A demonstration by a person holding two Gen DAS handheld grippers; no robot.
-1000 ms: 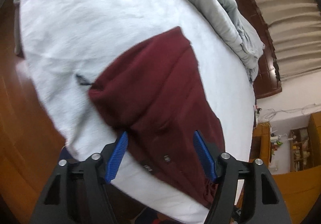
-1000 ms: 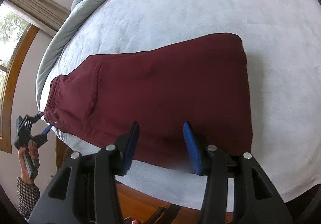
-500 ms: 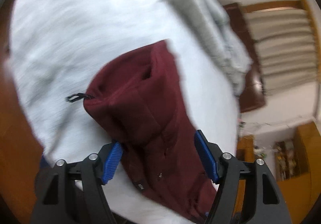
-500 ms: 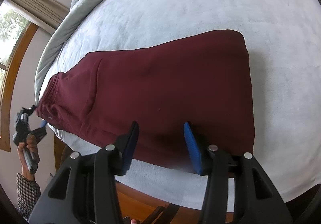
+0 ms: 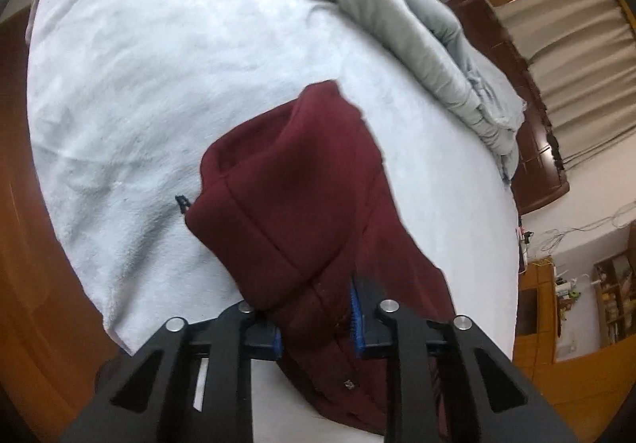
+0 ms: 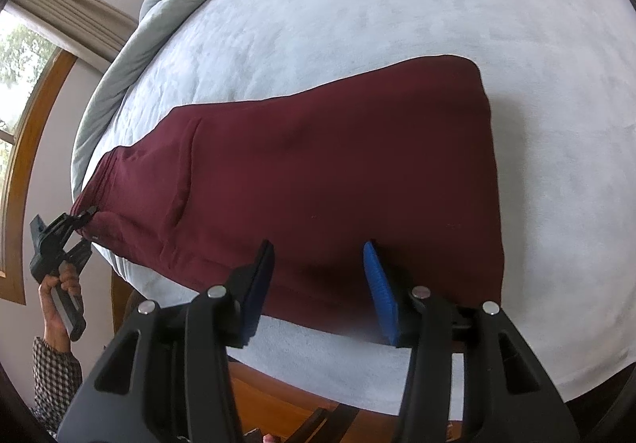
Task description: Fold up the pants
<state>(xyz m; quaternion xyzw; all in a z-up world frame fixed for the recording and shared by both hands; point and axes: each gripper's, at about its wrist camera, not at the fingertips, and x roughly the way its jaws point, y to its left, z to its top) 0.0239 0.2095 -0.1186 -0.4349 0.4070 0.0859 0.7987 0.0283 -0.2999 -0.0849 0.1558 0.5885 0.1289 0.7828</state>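
Observation:
Maroon pants [image 6: 338,173] lie folded lengthwise across the pale bed sheet [image 6: 357,6]. In the left wrist view their waistband end [image 5: 302,204] is bunched and lifted off the sheet. My left gripper [image 5: 316,324] has its jaws closing, and the blue pads pinch the waistband fabric. A black drawstring tip [image 5: 181,201] pokes out beside the waist. The right wrist view shows the left gripper [image 6: 85,218] at the bed's left edge, gripping the waist. My right gripper [image 6: 318,276] stands open over the pants' near edge, close to the folded leg end.
A grey duvet [image 5: 417,26] is heaped along the bed's far side, also visible as the grey duvet [image 6: 167,6]. A dark wooden headboard [image 5: 532,149] stands behind it. A person's hand [image 6: 59,280] in a checked sleeve holds the left gripper. Wooden floor [image 5: 35,284] borders the bed.
The left gripper's jaws closed on the waistband and lifted it, bunching the fabric. In the right wrist view the waist end stretched toward the left edge. The right gripper stayed still.

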